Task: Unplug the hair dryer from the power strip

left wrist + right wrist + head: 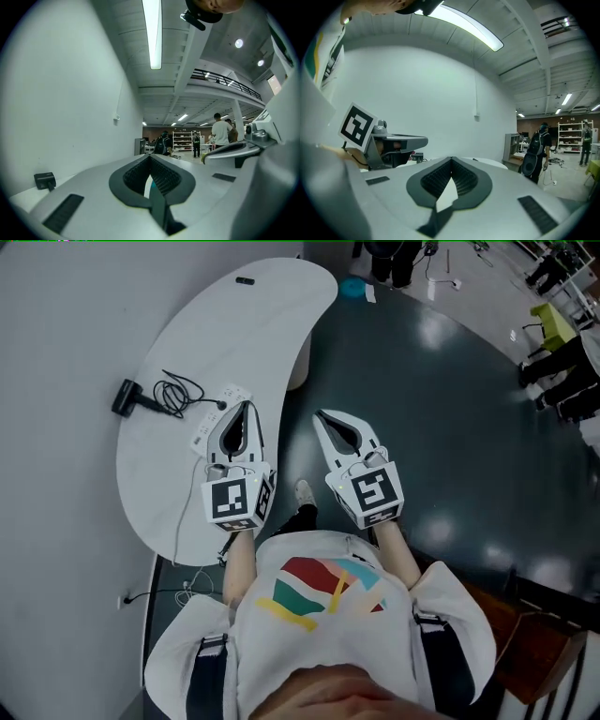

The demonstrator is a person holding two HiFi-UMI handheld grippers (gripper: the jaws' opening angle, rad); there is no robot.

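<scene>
A big open lab hall: mezzanine railing [224,79] overhead, strip light [152,33], storage shelves [182,140] far off, people [220,131] standing about.

Pretty big open hall. A plain white wall [61,103] fills the left of the left gripper view, with a long strip light [152,33] on the ceiling at top centre and a railed mezzanine [225,80] upper right. White shelves [183,139] stand at the far end, mid-frame. In the head view, a curvy white table [272,306] sits upper left beside a dark glossy floor [441,399], with a lime-green chair [555,322] upper right.
</scene>
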